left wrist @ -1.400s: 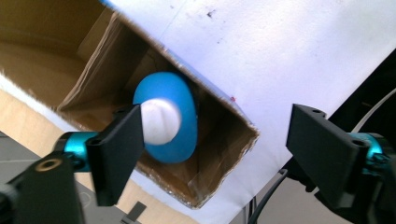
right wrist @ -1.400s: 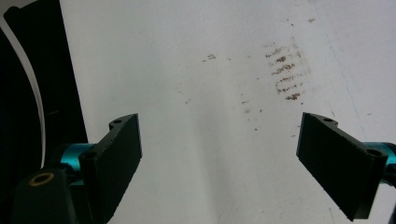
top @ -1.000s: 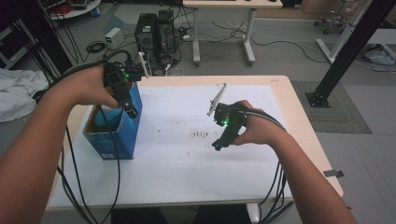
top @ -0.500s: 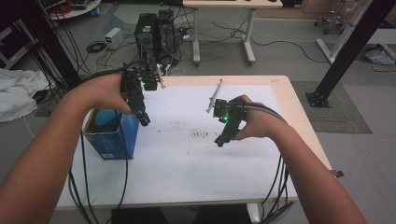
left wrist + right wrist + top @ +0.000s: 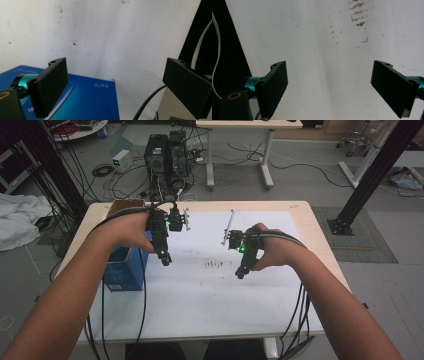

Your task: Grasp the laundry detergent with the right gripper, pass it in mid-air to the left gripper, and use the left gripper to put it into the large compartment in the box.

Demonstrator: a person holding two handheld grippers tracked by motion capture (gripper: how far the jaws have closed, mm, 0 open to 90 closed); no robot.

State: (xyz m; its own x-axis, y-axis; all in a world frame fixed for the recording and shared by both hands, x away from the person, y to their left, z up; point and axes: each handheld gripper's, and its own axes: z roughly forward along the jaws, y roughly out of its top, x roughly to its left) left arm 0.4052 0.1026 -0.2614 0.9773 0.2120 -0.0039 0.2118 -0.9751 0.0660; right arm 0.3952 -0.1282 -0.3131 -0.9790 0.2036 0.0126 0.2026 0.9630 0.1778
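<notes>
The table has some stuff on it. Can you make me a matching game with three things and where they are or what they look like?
Things:
1. blue box
2. brown smudges
3. left gripper

Descriptions:
A. in the middle of the white sheet
B. open, nothing between its jaws
C. at the table's left edge, top open

Pairs: 1-C, 2-A, 3-B
</notes>
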